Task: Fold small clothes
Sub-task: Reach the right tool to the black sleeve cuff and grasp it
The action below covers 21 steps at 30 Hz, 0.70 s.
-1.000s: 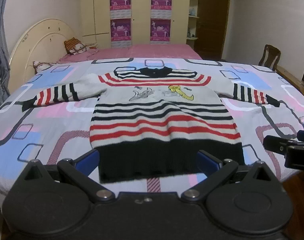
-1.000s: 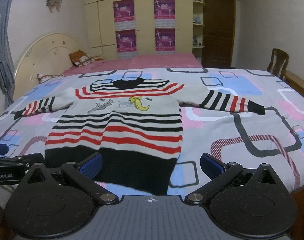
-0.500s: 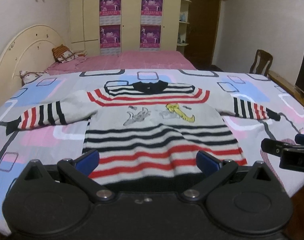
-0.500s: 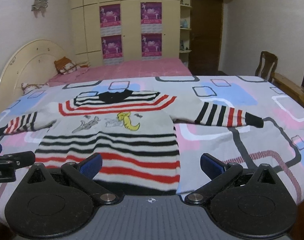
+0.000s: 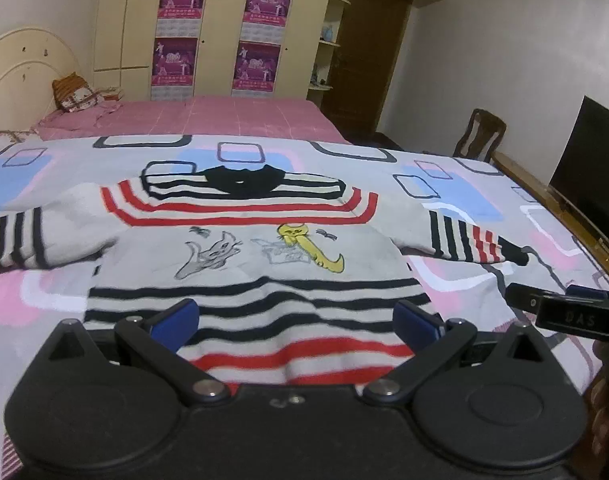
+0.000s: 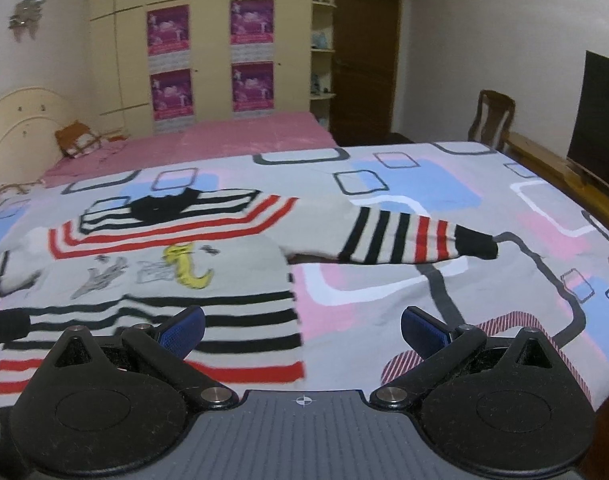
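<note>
Striped knit is filling more of both wrist views than it did a second ago: the sweater (image 5: 248,264) is lying flat and face up on the bed (image 5: 456,200), collar toward twelve o'clock and sleeves spread toward nine and three, while both grippers have been closing in over its hem, whose black band has now slipped out of sight beneath them. That suggests the approach is nearly over and the first fold has not begun (nothing on the garment looks lifted or creased yet).

Going left to right, the left gripper (image 5: 294,318) is hovering above the lower stripes at six o'clock in its own view, jaws spread wide, holding nothing; whether its blue pads (image 5: 176,318) are brushing the knit cannot be told. The right gripper (image 6: 302,330) is likewise gaping and empty, straddling the sweater's right side edge, its left pad over stripes and its right pad over bare bedspread. Seen from the left wrist, it is poking in at three o'clock, beside the right sleeve (image 6: 408,236).
</note>
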Available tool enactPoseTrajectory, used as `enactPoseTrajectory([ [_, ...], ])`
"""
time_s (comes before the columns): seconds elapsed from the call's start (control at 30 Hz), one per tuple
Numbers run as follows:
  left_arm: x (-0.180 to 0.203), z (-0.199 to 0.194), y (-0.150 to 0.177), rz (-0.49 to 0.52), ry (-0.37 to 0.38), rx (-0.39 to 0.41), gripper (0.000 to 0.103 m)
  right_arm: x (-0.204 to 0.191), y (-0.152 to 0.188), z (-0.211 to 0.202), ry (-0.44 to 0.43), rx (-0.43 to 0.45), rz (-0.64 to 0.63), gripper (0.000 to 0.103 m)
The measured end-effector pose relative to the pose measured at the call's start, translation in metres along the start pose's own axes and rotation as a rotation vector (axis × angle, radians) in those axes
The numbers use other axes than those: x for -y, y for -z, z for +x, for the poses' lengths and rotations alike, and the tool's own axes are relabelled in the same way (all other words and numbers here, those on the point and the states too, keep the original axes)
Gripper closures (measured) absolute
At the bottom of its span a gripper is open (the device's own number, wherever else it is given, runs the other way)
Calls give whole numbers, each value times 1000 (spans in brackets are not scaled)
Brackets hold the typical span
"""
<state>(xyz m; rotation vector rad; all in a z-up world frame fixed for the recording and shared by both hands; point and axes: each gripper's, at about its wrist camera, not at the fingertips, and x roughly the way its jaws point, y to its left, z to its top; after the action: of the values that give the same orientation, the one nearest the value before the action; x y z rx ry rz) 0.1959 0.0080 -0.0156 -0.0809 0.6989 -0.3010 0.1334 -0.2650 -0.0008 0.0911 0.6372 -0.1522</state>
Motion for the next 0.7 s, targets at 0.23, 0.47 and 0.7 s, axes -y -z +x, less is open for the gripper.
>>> enactPoseTrajectory([
  [0.23, 16, 62, -27, -2, -11, -40, 0, 40, -26, 61, 13, -21, 45, 0],
  [0.47, 37, 128, -50, 20, -42, -69, 1, 100, -45, 125, 33, -50, 122, 0],
  [0.7, 52, 174, -61, -1, -57, -97, 7, 169, -46, 179, 95, -64, 221, 0],
])
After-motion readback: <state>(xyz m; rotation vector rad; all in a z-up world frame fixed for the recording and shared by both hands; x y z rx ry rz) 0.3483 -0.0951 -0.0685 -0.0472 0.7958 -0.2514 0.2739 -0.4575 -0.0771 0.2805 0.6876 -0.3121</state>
